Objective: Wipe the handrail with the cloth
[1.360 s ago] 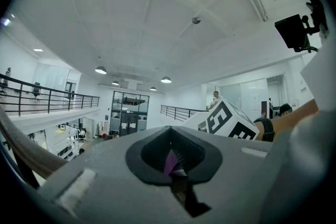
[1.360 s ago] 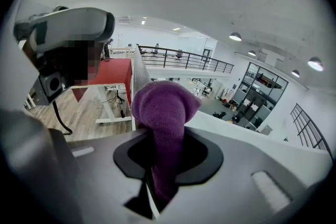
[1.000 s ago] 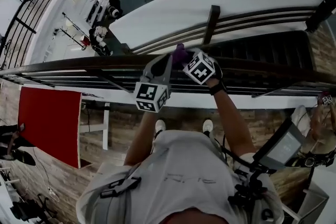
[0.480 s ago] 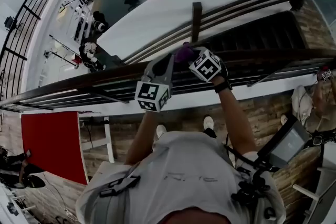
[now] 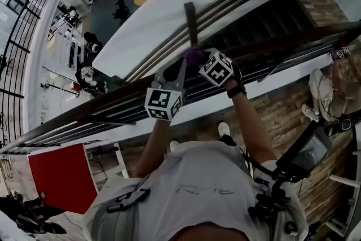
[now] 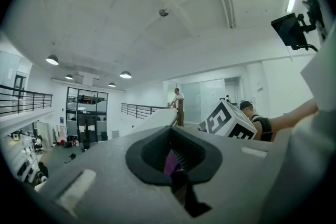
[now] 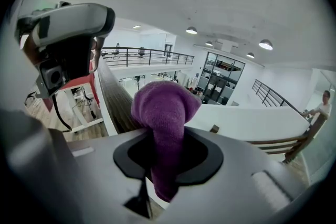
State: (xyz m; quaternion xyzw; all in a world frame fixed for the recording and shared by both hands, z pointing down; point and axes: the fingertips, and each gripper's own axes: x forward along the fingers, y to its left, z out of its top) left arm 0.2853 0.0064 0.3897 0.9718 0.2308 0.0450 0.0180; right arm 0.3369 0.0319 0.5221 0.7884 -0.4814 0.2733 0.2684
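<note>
Mid-wipe: cloth on rail, both claws gripping it.

The right gripper [image 5: 198, 62] is clamping the bunched purple cloth [image 7: 164, 106], with its jaws almost together on the fabric. The left gripper [image 5: 181, 66] is standing narrow with a purple strip between its jaws, and it looks to be pinching the same cloth. The cloth is sitting at 12 o'clock from the person, seemingly on top of the dark handrail [image 5: 96, 109], though contact is hard to confirm. The rail is running from 8 o'clock to 2 o'clock across the head view. Nothing is showing which part is already clean. Judging by position, the wipe is underway around mid-span, with long stretches lying both ways.
</note>
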